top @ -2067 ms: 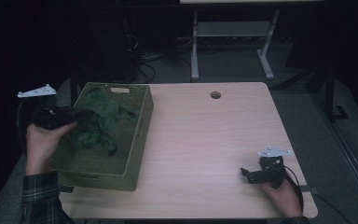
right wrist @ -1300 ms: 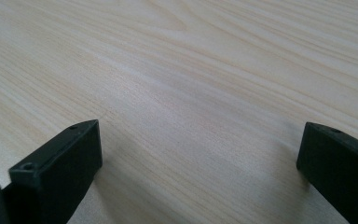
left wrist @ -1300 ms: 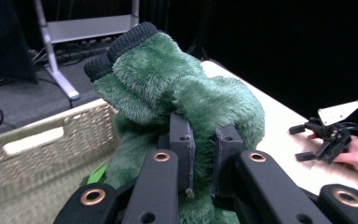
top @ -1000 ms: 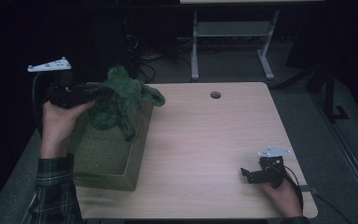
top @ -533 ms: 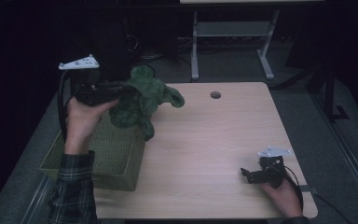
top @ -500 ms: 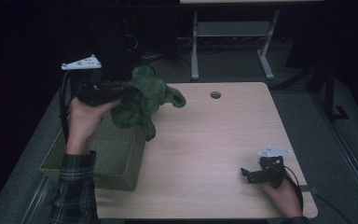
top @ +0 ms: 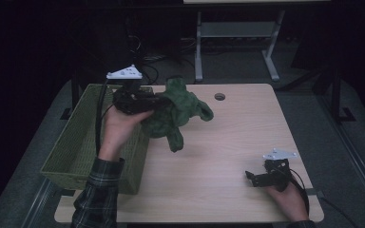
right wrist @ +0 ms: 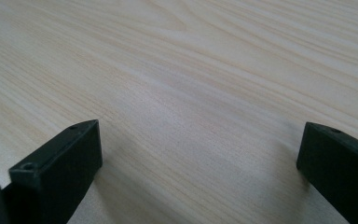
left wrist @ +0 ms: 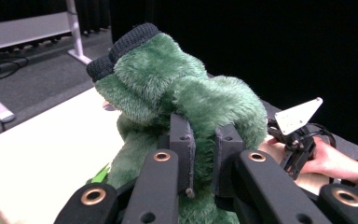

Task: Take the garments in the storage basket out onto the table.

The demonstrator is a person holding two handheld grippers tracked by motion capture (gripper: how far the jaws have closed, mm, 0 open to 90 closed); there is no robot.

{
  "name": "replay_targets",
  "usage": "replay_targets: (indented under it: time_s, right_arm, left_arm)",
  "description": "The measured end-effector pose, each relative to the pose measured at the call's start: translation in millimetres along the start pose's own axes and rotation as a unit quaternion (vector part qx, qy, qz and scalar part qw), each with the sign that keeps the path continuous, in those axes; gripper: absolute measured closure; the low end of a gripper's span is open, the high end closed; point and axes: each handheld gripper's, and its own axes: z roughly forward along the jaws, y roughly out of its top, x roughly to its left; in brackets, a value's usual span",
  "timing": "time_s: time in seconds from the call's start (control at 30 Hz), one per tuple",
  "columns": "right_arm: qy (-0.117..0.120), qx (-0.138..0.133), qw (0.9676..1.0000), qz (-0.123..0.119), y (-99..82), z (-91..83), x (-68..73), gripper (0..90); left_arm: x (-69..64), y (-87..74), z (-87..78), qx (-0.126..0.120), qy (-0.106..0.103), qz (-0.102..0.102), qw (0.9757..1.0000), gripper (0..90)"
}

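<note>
That fuzzy green plush toy [top: 176, 111] is hanging upper-middle of the high view, over the table's [top: 228, 156] left part beside the green wicker basket [top: 83, 142]. Your left gripper [left wrist: 204, 144] has its jaws pinched tight on it. Your right gripper [top: 259, 176], lower right, sits wide open with nothing in it.

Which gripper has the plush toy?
The left gripper, jaws clamped on the green plush toy above the table. The right gripper rests open, with nothing between its jaws.
</note>
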Motion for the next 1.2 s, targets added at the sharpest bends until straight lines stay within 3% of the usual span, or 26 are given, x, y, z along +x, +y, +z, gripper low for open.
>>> replay_targets:
  time_s: [0.3, 0.7, 0.97, 1.2]
  right_arm:
    - [0.0, 0.001, 1.0, 0.001, 0.1, -0.1, 0.2, 0.0]
    - [0.0, 0.0, 1.0, 0.001, 0.0, -0.1, 0.2, 0.0]
    - [0.0, 0.0, 1.0, 0.002, 0.0, 0.0, 0.2, 0.0]
    - [0.0, 0.0, 1.0, 0.0, 0.0, 0.0, 0.0, 0.0]
  left_arm:
    - [-18.4, -8.9, 36.8, 0.011, -0.016, -0.003, 0.9998, 81.3]
    - [-36.0, -34.5, 84.3, 0.016, -0.041, -0.027, 0.9987, 81.7]
    - [-42.3, -55.7, 116.8, 0.032, -0.052, -0.043, 0.9972, 81.8]
    - [-44.3, -77.7, 154.5, 0.056, -0.055, -0.06, 0.9951, 81.7]
